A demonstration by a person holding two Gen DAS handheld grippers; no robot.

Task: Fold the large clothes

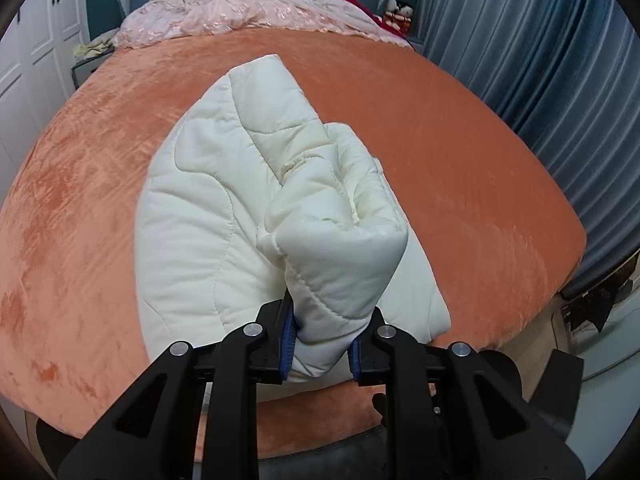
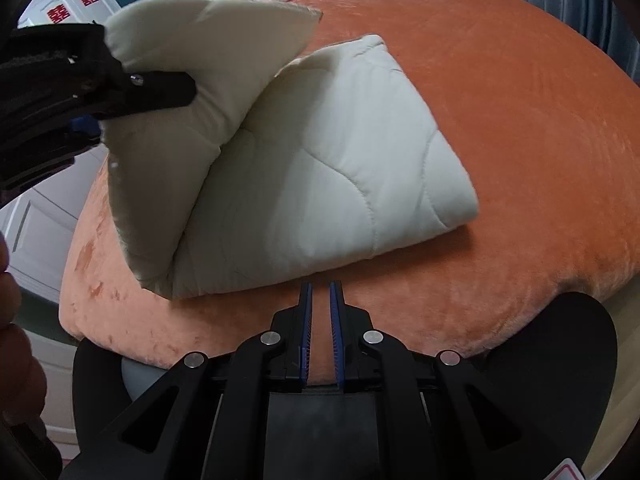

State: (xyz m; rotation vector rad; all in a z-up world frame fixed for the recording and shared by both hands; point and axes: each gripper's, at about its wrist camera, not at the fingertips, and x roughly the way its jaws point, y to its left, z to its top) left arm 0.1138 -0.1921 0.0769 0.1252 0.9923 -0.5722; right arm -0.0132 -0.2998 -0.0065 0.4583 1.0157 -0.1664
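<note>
The orange bed (image 2: 500,128) supports the cream quilted garment (image 2: 340,184), partly folded near its front edge. The left gripper (image 1: 322,344), angled downward, clamps a thick raised corner, presumably to carry it over as the next fold. The right gripper (image 2: 320,320), nearly closed and empty, points down just beside the garment's near edge.

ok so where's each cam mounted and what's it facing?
Left wrist: on the left tongs, looking down its fingers at the cream quilt they clamp, orange bed behind.
Right wrist: on the right tongs, nearly shut, empty, facing the quilt; left tongs at upper left.
Shared: quilt, bed, left tongs.
</note>
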